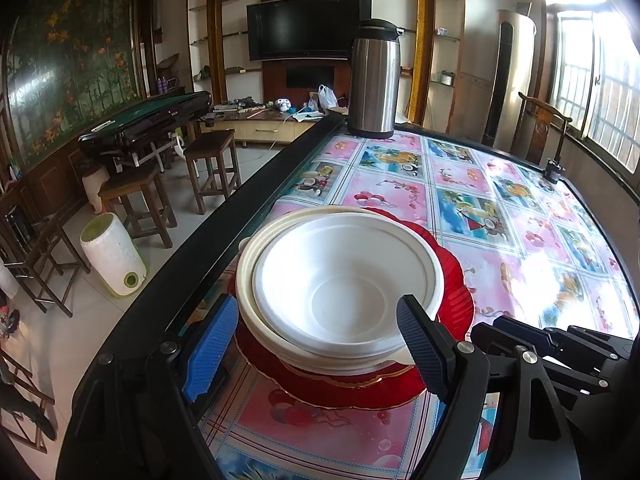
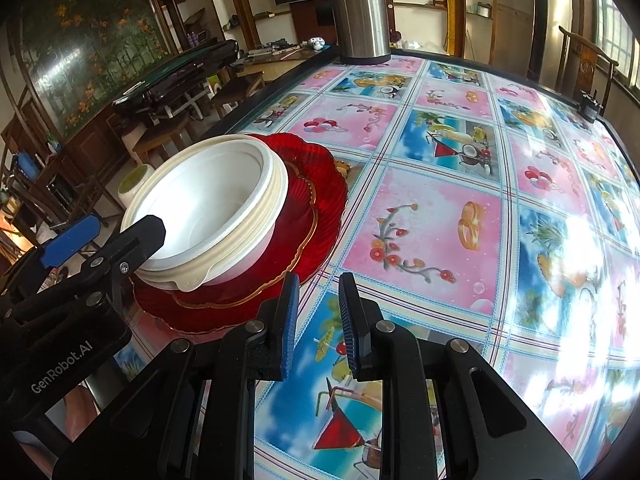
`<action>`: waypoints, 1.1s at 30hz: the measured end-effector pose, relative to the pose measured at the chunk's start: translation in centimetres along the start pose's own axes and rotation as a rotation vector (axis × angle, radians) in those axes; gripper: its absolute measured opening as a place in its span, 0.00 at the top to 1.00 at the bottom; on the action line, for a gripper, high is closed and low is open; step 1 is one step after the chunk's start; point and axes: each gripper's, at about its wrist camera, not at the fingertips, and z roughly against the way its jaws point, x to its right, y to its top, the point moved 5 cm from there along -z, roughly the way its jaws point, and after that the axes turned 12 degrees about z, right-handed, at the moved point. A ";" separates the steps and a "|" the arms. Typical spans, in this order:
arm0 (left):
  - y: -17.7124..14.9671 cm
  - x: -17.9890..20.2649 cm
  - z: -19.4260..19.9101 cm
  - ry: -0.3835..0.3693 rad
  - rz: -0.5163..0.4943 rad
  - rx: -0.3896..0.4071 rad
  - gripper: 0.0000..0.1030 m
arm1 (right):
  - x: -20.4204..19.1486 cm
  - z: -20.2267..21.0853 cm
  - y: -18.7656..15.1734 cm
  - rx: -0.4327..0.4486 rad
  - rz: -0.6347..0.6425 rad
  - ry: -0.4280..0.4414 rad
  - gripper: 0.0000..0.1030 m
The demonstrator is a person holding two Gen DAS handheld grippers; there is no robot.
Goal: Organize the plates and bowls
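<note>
The white foam bowls (image 1: 344,288) sit nested one inside another, and the stack rests on the red see-through plates with wavy gold edges (image 1: 456,276). So bowls and plates lie in one neat pile now, near the table's edge. That fits a pile just finished, or a pile you are about to take apart; you cannot tell which.

Your left gripper (image 1: 320,344) is wide open. Its two fingers stand on either side of the near rim of the bowls, one outside and one over the inside, and they squeeze nothing.

Your right gripper (image 2: 318,320) is off to the right of the pile, over the flowery plastic tablecloth (image 2: 440,216). Its fingers have a small gap between them and hold nothing.

The bowls look very light and a bit soft. Pinch the rim gently, or it may dent or crack. The red plates look hard, shiny and slippery. They could break if dropped. Hold them by the wavy edge.

A tall steel jug (image 1: 374,80) stands far beyond your fingers.
</note>
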 end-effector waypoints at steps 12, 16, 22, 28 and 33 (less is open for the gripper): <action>-0.1 -0.1 0.0 0.005 -0.002 -0.001 0.21 | -0.2 0.2 0.0 -0.001 0.007 0.001 0.80; -0.1 -0.1 -0.1 0.006 -0.003 -0.003 0.21 | -0.3 0.0 0.0 -0.004 0.011 0.000 0.80; -0.2 0.0 -0.1 0.003 -0.006 -0.004 0.21 | -0.4 -0.1 0.1 -0.009 0.015 0.000 0.80; -0.3 0.2 -0.1 0.004 -0.012 -0.008 0.21 | -0.3 0.1 0.2 -0.002 0.016 0.002 0.80; -0.3 0.3 -0.1 0.004 -0.012 -0.007 0.21 | -0.2 0.0 0.0 -0.001 0.007 0.005 0.80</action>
